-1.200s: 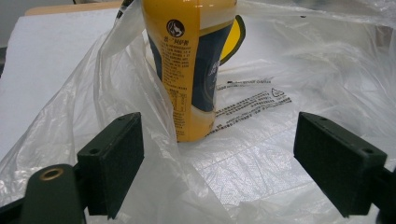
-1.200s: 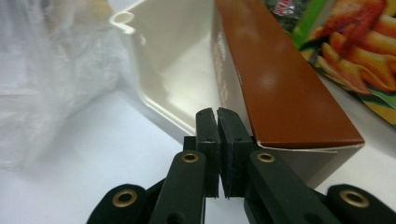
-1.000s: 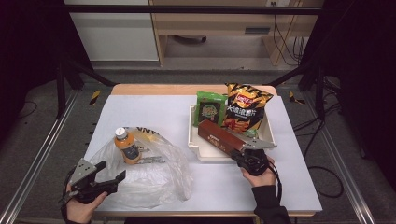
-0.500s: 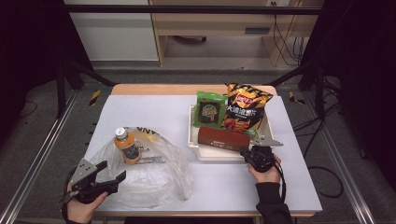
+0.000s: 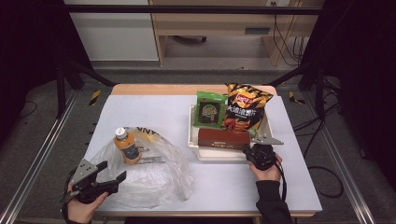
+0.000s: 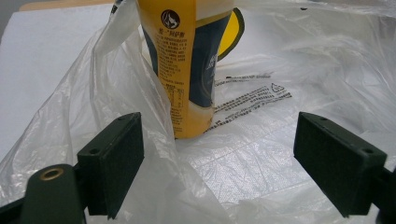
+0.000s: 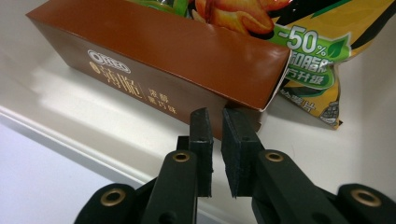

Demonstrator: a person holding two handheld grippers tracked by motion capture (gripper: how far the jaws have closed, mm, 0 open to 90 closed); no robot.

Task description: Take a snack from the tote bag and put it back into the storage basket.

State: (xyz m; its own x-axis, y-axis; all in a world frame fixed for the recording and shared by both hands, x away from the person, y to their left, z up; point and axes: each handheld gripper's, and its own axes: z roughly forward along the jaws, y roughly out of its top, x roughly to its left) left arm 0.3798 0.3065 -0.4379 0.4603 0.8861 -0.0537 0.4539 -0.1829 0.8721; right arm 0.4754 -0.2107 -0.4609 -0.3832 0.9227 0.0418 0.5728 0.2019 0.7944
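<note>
High view: left gripper (image 5: 112, 179) spread at bag (image 5: 154, 175) edge, bottle (image 5: 126, 146) standing on it; right gripper (image 5: 254, 151) at box (image 5: 223, 138) end in tray (image 5: 194, 137).
Left gripper view: jaws wide, bottle (image 6: 187, 60) ahead, nothing held.
Right gripper view: jaws nearly pressed together, empty, against box (image 7: 159, 60) corner, chips (image 7: 317, 60) behind. Open wider before grabbing box.
</note>
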